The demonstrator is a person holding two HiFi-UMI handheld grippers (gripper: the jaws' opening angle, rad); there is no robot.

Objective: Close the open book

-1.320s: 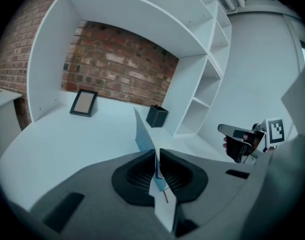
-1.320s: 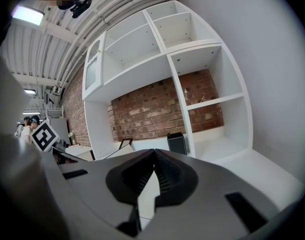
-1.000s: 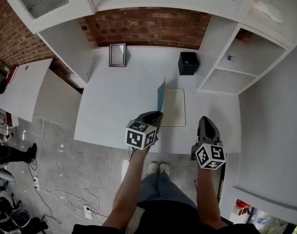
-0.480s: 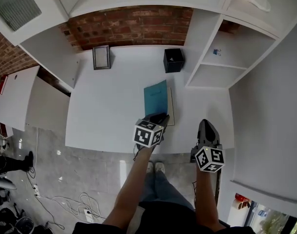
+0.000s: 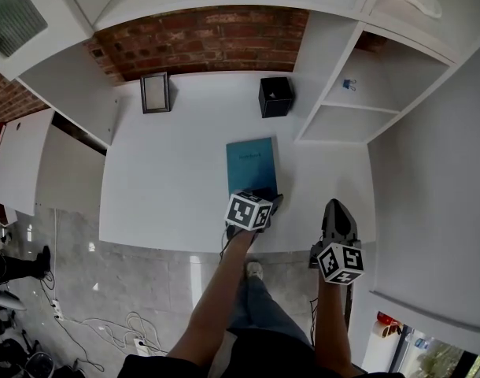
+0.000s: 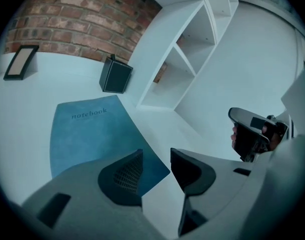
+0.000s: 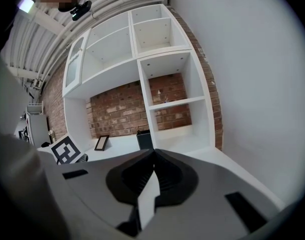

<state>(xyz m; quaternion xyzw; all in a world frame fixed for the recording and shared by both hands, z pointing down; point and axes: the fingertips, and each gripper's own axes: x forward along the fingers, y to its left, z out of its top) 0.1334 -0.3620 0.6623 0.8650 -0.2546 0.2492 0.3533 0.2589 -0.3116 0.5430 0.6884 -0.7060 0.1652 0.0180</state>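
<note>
A teal notebook lies shut and flat on the white desk; its cover reads "notebook" in the left gripper view. My left gripper hovers over the book's near right corner. Its jaws have just been opening and now stand apart, gripping nothing; the book's corner shows on the desk beyond the gap. My right gripper is at the desk's front right edge, well clear of the book. Its jaws are shut with nothing between them.
A black box and a small picture frame stand at the back by the brick wall. White shelves flank the desk on the right. The desk's front edge runs just under both grippers, with the person's legs below.
The teal cover stood upright a second ago, tipped over to the right, and now lies flat on the book. My left gripper followed it down and rightward, then let go and opened.
</note>
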